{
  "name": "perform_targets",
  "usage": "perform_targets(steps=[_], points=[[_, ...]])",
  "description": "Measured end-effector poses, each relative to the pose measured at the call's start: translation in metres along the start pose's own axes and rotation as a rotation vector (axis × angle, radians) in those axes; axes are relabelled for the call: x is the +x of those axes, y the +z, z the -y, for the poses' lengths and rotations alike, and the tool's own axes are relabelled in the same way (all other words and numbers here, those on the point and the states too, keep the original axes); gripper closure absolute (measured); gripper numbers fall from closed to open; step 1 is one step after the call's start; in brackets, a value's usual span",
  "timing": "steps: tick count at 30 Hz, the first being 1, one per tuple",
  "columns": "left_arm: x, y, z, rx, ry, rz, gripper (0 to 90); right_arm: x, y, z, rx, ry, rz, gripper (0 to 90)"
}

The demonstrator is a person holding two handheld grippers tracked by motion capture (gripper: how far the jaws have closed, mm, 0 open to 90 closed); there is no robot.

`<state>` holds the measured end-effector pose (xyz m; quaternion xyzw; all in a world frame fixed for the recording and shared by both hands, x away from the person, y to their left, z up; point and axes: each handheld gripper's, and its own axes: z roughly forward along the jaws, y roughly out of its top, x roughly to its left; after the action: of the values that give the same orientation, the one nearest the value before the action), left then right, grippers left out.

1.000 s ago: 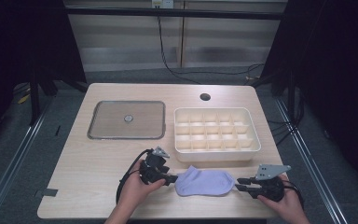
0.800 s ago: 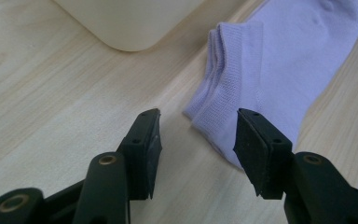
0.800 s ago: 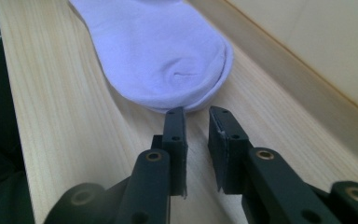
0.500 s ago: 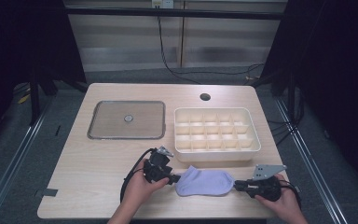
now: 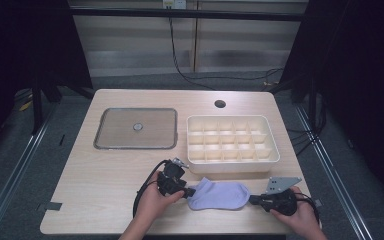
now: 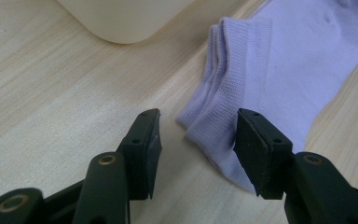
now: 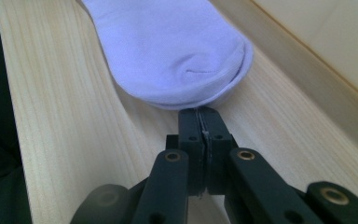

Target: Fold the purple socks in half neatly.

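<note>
A lavender sock [image 5: 219, 195] lies flat near the table's front edge, cuff to the left and toe to the right. My left gripper [image 5: 189, 191] is at the cuff. In the left gripper view it [image 6: 196, 135] stands open, its jaws on either side of the ribbed cuff corner [image 6: 223, 121] without pressing it. My right gripper [image 5: 252, 199] is at the toe. Its jaws have just been closing, and in the right gripper view it [image 7: 200, 112] is shut, the tips pinching the very edge of the sock's toe [image 7: 168, 51].
A cream tray with several compartments [image 5: 232, 165] stands just behind the sock, and its wall [image 7: 331, 42] runs close beside my right gripper. A grey square metal lid [image 5: 136, 128] lies at the back left. A cable hole [image 5: 220, 104] is at the back.
Both hands have stayed almost in place. The left gripper has edged slightly right toward the cuff, and the right gripper's jaws have drawn together at the toe.
</note>
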<state>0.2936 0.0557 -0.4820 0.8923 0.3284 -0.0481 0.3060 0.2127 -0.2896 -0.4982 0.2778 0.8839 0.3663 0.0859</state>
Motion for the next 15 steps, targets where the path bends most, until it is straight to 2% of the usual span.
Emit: perform_targets(steps=[4, 7, 10, 13, 15], points=[[-0.004, 0.001, 0.000, 0.012, 0.021, 0.005, 53.4, -0.001, 0.000, 0.001, -0.005, 0.010, -0.003, 87.7], [-0.008, 0.003, -0.001, 0.015, 0.023, -0.005, 61.7, -0.001, 0.000, 0.001, -0.005, 0.008, -0.004, 87.6], [-0.011, 0.004, -0.002, 0.016, 0.030, -0.019, 65.5, -0.001, 0.000, 0.001, -0.004, 0.008, -0.001, 87.6], [-0.013, 0.006, -0.002, 0.013, 0.024, -0.012, 71.4, -0.001, 0.000, 0.001, -0.004, 0.010, -0.003, 87.6], [-0.016, 0.007, -0.002, 0.020, 0.027, -0.028, 76.4, -0.001, 0.000, 0.001, -0.005, 0.007, -0.004, 87.7]])
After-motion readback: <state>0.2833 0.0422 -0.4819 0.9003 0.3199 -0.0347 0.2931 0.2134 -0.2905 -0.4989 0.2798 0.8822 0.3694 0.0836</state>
